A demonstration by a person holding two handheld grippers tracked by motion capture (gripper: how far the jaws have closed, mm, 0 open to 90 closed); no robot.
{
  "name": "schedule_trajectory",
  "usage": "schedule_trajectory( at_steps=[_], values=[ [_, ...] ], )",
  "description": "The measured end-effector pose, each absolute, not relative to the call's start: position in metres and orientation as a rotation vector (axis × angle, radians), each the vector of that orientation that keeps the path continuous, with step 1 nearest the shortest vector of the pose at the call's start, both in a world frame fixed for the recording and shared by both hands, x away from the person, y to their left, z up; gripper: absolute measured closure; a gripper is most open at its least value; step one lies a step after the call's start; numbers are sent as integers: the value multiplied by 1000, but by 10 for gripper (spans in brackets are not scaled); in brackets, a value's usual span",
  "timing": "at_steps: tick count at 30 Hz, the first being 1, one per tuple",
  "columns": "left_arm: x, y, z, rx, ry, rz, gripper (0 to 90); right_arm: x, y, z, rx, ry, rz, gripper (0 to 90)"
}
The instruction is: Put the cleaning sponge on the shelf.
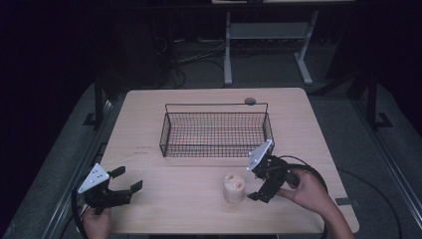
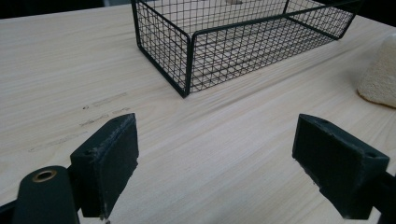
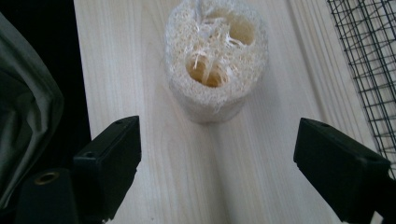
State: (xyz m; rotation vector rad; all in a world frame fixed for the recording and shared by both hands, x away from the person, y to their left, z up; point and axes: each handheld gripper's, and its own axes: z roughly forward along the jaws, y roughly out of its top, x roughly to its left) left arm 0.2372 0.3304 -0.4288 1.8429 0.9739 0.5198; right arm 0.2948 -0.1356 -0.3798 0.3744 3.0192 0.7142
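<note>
loofah (image 1: 234, 187) stands upright on the tabletop (image 1: 149, 129), just in front of the wire basket (image 1: 215, 130), off the basket's front right corner and nearer the person's edge. basket looks empty. in the right gripper view the loofah (image 3: 215, 60) shows an open fibrous top with two or three hollow channels and a rough outer wall.

handling, my read: very light, dry, springy. it'll compress under load rather than resist, so a hard squeeze just collapses the channels. rough fibre should give good friction, slip unlikely. not fragile, but light enough to tip or skid if one jaw touches first. best hold is across the outer wall around mid-height, jaws on opposite sides, not pinching the top rim.

right gripper (image 1: 258, 185) sits just right of the loofah, between it and the basket's front right corner, the person's hand (image 1: 304, 191) behind it. jaws wide open, wider than the loofah, holding nothing. no contact as far as i can tell; the loofah lies ahead of the jaws, centred between them, not yet inside the gap.

left gripper (image 1: 128, 182) is well apart from the loofah, out past the basket's front left corner toward the near edge. jaws wide open, empty, over bare tabletop, aimed at the basket (image 2: 243, 42). edge of the loofah (image 2: 379, 74) is at the far right of its view.

likely next: right gripper advances until both jaws flank the wall, then closes gently.
</note>
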Motion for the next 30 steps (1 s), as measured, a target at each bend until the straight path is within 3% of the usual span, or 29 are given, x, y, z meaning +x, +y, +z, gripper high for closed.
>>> schedule_trajectory(
  at_steps=[30],
  values=[
    [237, 332, -428, 1832, 973, 519, 139, 306, -101, -376, 288, 3075, 730, 144]
  ],
)
